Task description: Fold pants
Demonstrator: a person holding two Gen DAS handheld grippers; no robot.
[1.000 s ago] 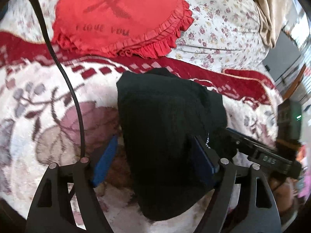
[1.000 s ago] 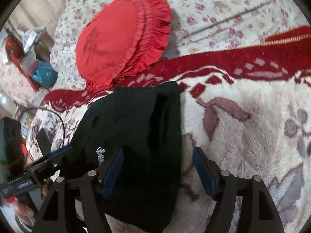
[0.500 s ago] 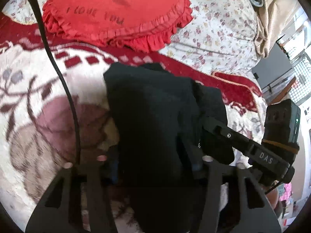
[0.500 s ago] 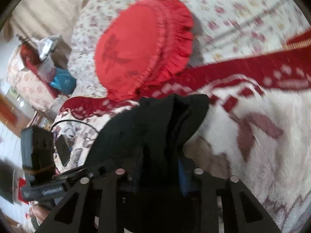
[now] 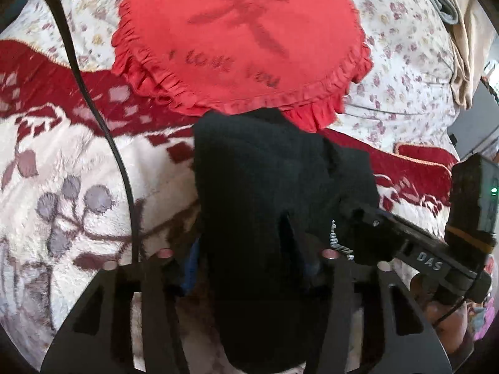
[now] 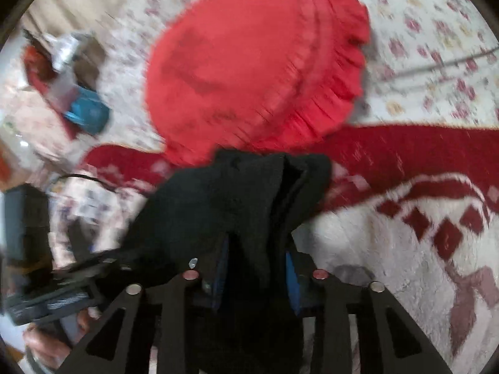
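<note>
The black pants (image 5: pixel 268 187) are a folded bundle held above the bed. My left gripper (image 5: pixel 252 268) is shut on the bundle's near edge, its blue pads mostly buried in cloth. My right gripper (image 6: pixel 255 277) is shut on the same pants (image 6: pixel 237 205), pinching a thick fold between its blue pads. The right gripper's body (image 5: pixel 414 249) shows at the right of the left wrist view, beside the bundle. The far end of the pants hangs in front of the red cushion's frill.
A round red frilled cushion (image 5: pixel 243 37) lies on the floral bedsheet (image 5: pixel 405 71) beyond the pants. A cream and red fleece blanket (image 5: pixel 62 187) covers the bed below. A black cable (image 5: pixel 93 109) crosses the left. Clutter (image 6: pixel 78 106) lies off the bed's left side.
Both grippers closed on the pants, from open a second ago. The bundle has been lifted and carried forward toward the red cushion.
</note>
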